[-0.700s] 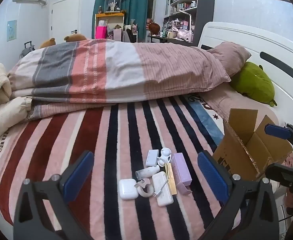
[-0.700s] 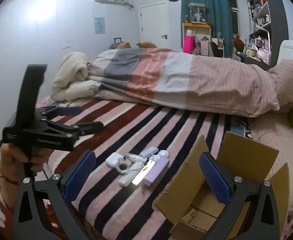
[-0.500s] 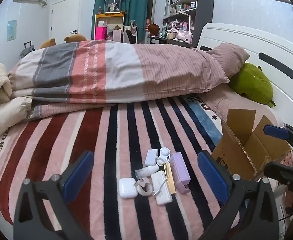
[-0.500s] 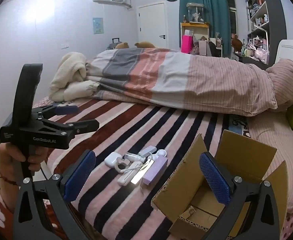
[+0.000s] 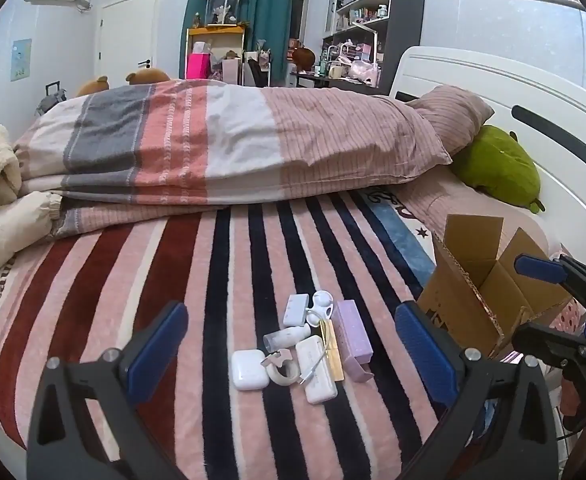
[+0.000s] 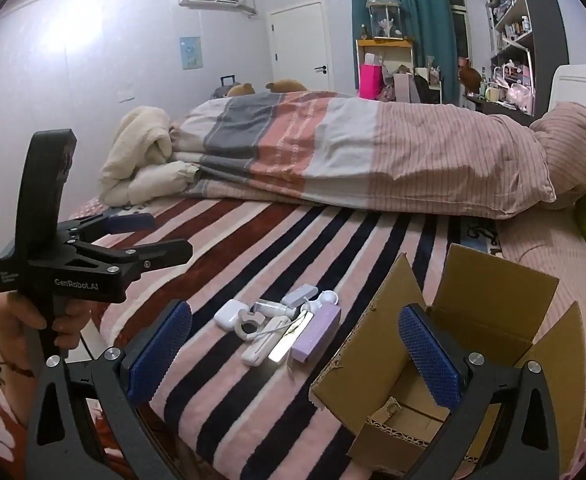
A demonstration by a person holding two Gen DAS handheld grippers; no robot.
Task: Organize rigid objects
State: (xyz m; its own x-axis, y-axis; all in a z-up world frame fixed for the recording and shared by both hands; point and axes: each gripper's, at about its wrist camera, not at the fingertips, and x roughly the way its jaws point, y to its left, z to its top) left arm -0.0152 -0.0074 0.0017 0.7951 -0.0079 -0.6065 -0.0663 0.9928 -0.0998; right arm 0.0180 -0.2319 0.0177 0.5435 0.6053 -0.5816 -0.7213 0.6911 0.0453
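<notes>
In the left wrist view, the left gripper (image 5: 291, 354) is held wide open above the striped blanket (image 5: 197, 288), nothing between its blue pads. Below it a small cluster of rigid items lies touching: a white earbud case (image 5: 249, 369), a tape roll (image 5: 283, 372), a white flat case (image 5: 316, 368), a lilac box (image 5: 352, 335) and smaller white pieces that are hard to identify. The cardboard box (image 5: 477, 276) stands open at the right; its floor is hidden by its own flaps, and the right gripper (image 5: 549, 300) is partly cut off by the frame edge.

In the right wrist view, the right gripper (image 6: 293, 356) is likewise spread open and empty. The cardboard box (image 6: 489, 292) is seen partly behind one finger; only bare cardboard shows inside. The cluster, with the lilac box (image 6: 317, 334), lies just beside it. The left gripper (image 6: 149, 236) is seen from the side, open.
</notes>
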